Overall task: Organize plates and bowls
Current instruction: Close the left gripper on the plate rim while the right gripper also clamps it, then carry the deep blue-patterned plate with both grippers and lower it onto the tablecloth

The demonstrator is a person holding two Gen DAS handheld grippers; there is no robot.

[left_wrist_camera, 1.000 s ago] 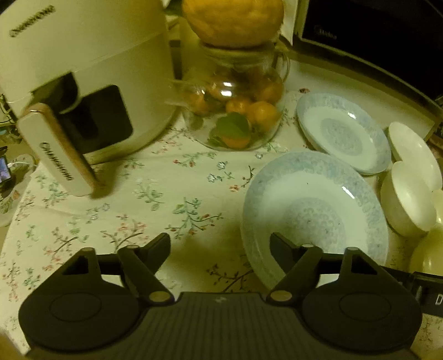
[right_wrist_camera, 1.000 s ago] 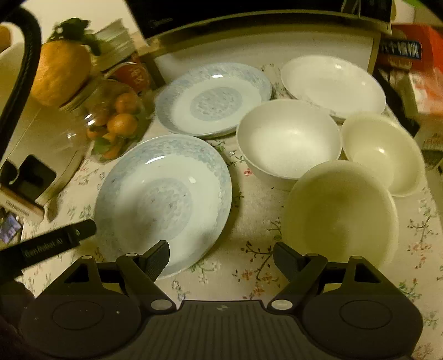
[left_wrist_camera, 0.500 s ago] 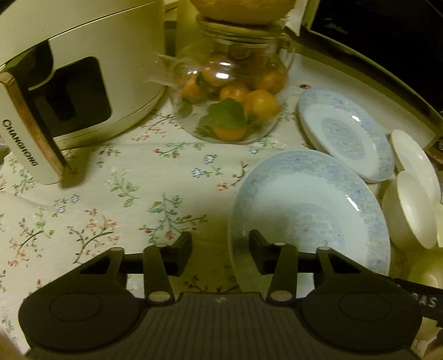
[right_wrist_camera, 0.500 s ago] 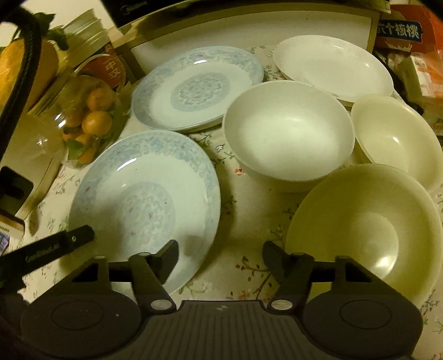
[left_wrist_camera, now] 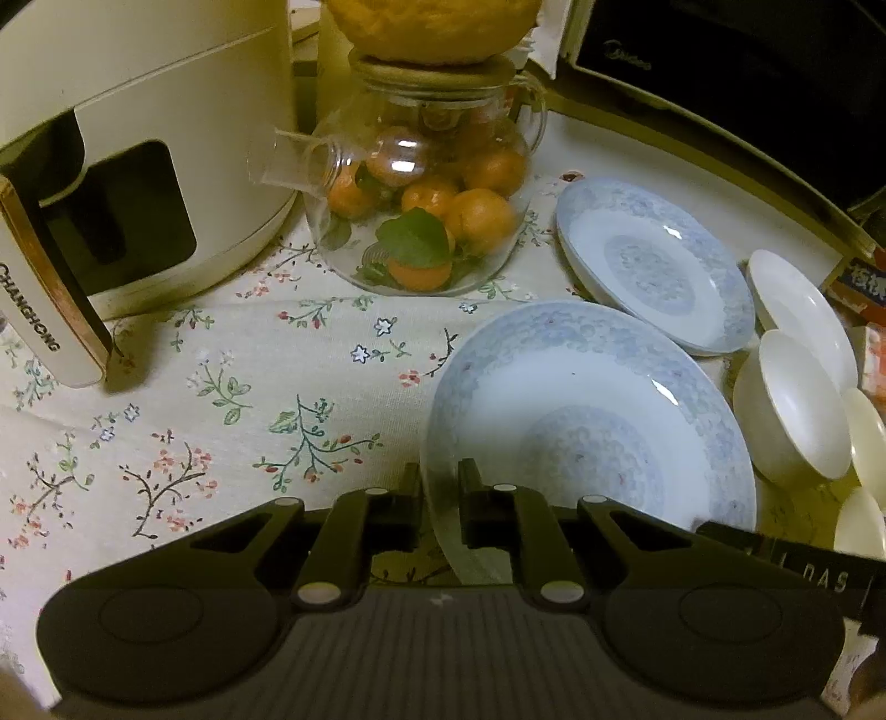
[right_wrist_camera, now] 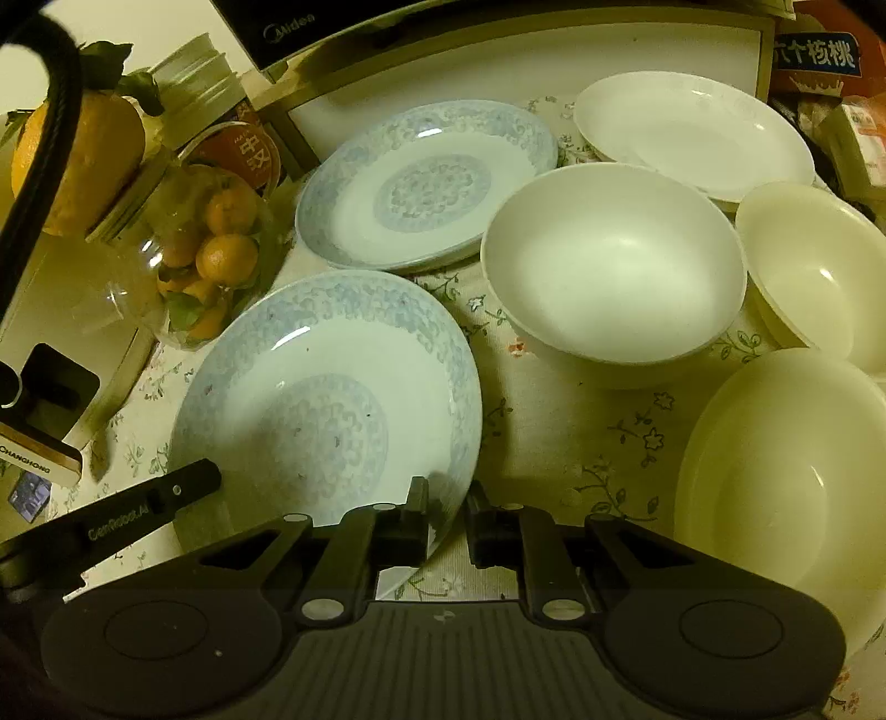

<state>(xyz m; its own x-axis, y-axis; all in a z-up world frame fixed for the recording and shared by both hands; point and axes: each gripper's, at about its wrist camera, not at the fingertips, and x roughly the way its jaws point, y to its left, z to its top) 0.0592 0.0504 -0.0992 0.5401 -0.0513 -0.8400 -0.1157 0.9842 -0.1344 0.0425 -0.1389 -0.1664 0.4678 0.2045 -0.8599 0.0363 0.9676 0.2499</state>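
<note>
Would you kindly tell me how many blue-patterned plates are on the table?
2: the near blue-patterned plate lies by the grippers, and the far blue-patterned plate sits behind it beside the glass teapot. None seems hidden.

Far left I see a cream appliance point(left_wrist_camera: 149, 166); right of it, a glass teapot point(left_wrist_camera: 421, 205) of oranges, a big fruit point(left_wrist_camera: 432, 27) on its lid, on the floral cloth point(left_wrist_camera: 221, 399).

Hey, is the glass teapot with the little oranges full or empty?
Partly full. The glass teapot holds small oranges and a green leaf in its lower half; above them the glass looks empty.
</note>
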